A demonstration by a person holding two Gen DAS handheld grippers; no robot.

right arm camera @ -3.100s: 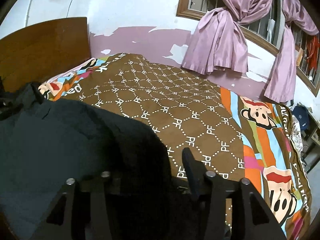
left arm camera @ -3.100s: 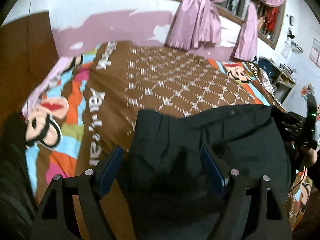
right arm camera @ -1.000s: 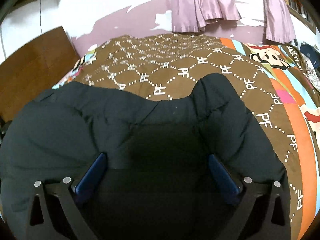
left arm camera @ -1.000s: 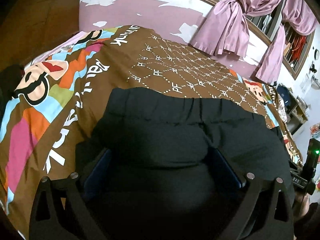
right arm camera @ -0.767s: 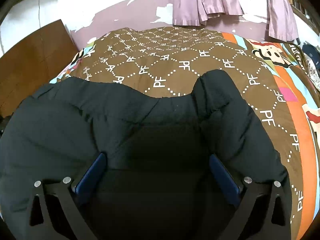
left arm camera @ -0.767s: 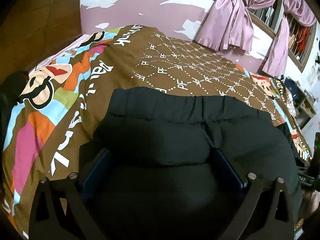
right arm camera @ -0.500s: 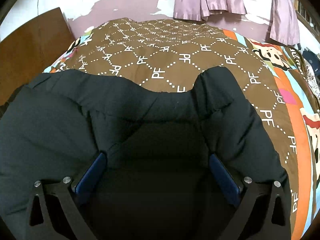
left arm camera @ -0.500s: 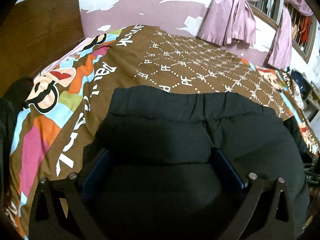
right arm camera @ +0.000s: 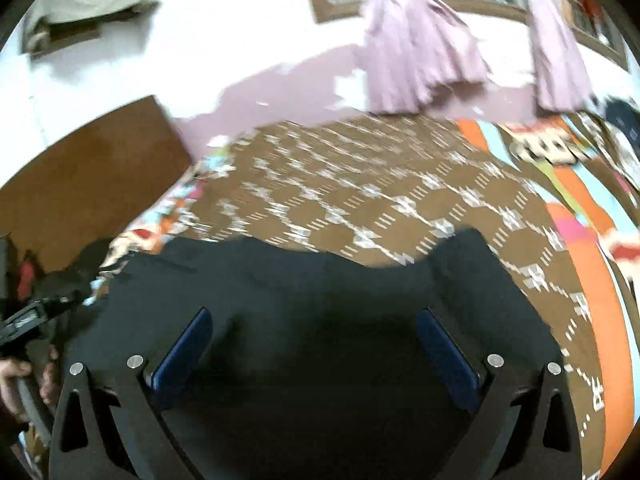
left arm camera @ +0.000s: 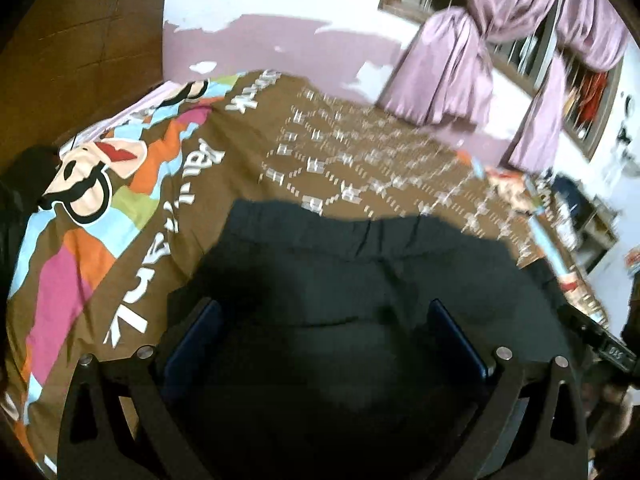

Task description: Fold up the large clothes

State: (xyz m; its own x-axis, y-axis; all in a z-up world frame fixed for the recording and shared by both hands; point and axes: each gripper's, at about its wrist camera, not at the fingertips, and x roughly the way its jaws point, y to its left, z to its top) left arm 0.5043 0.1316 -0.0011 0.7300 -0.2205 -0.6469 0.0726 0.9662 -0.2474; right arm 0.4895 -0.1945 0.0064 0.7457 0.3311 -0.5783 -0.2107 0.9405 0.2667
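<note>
Headboard (left arm camera: 80, 40): we see brown wood at far left, behind the bed.
Bedspread (left arm camera: 120, 216): brown, cartoon print, covers the bed.
Left tool (left arm camera: 320, 328): jaws spread wide, nothing clamped; dark garment (left arm camera: 360, 280) bulges between the blue pads.
Garment: lies on the bedspread, near edge, hiding it below us.
Right tool (right arm camera: 316, 340): jaws wide apart, gripping nothing, over the same garment.
Curtains (right arm camera: 420, 52): purple, knotted, on the far wall.

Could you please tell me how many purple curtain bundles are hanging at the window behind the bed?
2: one curtain bundle hangs above the bed's far edge, the other curtain bundle further right along the window. More could lie outside the frame.
</note>
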